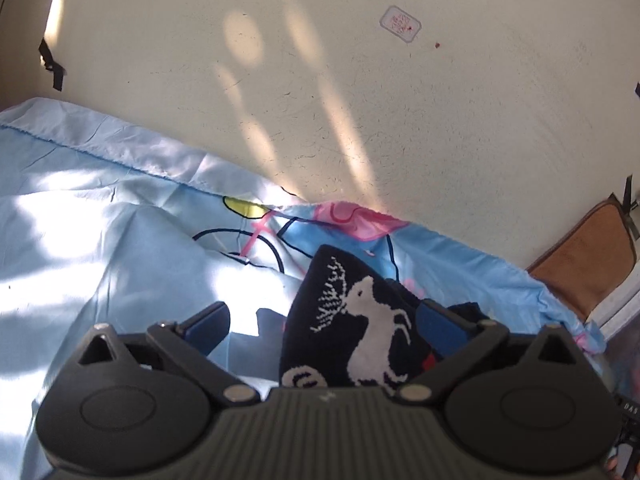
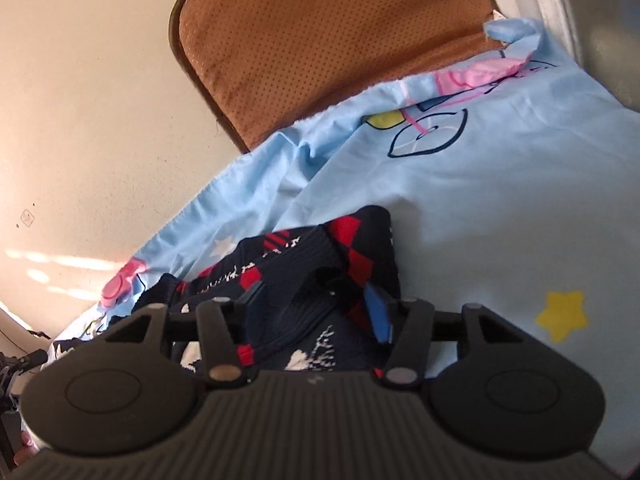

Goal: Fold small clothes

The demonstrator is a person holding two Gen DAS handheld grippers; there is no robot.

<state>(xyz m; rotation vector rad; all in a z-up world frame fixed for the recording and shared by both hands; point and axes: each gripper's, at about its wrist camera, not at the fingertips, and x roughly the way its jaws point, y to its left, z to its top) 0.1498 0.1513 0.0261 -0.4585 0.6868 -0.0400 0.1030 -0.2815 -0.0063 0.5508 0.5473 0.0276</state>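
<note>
Dark navy knitted garment with white deer motif (image 1: 360,320) is being left lying on light blue cartoon-print sheet (image 1: 100,220), directly ahead of both grippers. Left gripper (image 1: 324,320) is being held wide apart, garment between fingers but not pinched. Right gripper (image 2: 316,304) is being held partly apart over red-diamond ribbed folds (image 2: 352,264), pads seemingly not pressing. Judged: release after fold. For tidy result, fingers are best being lifted clear without snagging knit, bunched layers then being flattened.
</note>
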